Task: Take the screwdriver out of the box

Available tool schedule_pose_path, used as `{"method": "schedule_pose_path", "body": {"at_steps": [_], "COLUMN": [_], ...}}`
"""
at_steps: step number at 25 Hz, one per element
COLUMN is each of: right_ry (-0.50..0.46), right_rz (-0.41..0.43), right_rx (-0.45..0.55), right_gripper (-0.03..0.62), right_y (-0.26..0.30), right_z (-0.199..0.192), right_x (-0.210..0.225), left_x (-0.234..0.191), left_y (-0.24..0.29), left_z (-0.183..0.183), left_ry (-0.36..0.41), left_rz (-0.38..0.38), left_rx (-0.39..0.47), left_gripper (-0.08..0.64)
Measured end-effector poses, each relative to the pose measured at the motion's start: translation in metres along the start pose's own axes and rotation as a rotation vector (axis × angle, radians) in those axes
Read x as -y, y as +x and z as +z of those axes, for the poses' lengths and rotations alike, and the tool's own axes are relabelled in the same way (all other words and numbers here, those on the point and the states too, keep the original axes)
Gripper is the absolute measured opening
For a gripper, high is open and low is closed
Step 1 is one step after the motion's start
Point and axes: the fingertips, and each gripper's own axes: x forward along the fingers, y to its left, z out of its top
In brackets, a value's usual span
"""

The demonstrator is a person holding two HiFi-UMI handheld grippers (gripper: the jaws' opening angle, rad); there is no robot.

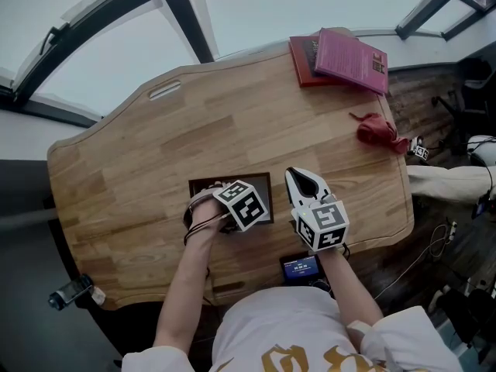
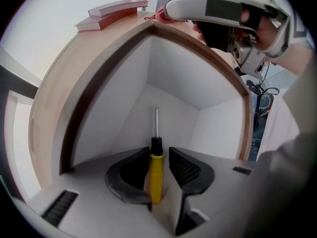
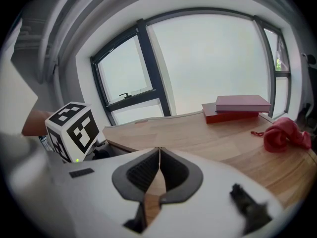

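left gripper (image 2: 159, 153) — ribbed pads flank smooth yellow-handled screwdriver (image 2: 156, 175), seemingly unclamped | right gripper (image 3: 159, 152) — clenched, empty | white-walled box (image 2: 173, 68)

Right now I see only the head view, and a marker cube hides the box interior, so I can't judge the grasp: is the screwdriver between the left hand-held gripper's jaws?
Observer: Yes, the screwdriver stands between the jaws of the left hand-held gripper, inside the box.
Operator: Clamped?
Observer: Not yet; a gap shows between its yellow handle and one jaw.
Operator: And the right hand-held gripper?
Observer: Its jaws are together with nothing between them.
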Motion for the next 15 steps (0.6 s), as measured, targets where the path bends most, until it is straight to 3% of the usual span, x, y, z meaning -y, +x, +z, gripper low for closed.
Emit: {"method": "schedule_pose_path", "body": {"at_steps": [5, 15], "right_ry": [0.0, 0.001], "right_rz": [0.005, 0.001], "right_rx": [0.001, 0.004], "right_gripper": [0.032, 0.032], "right_y": [0.0023, 0.0016], "right_z": [0.0012, 0.001], "right_x": [-0.0018, 0.0016], "left_x": [-0.0051, -0.0058], "left_y": [0.0002, 0.0005], "left_z": [-0.0003, -0.0003], "left_ry": [0.003, 0.015], "left_rz": [0.037, 0.042], "left_rx": [0.001, 0.003], "left_gripper": [0.09, 0.08]}}
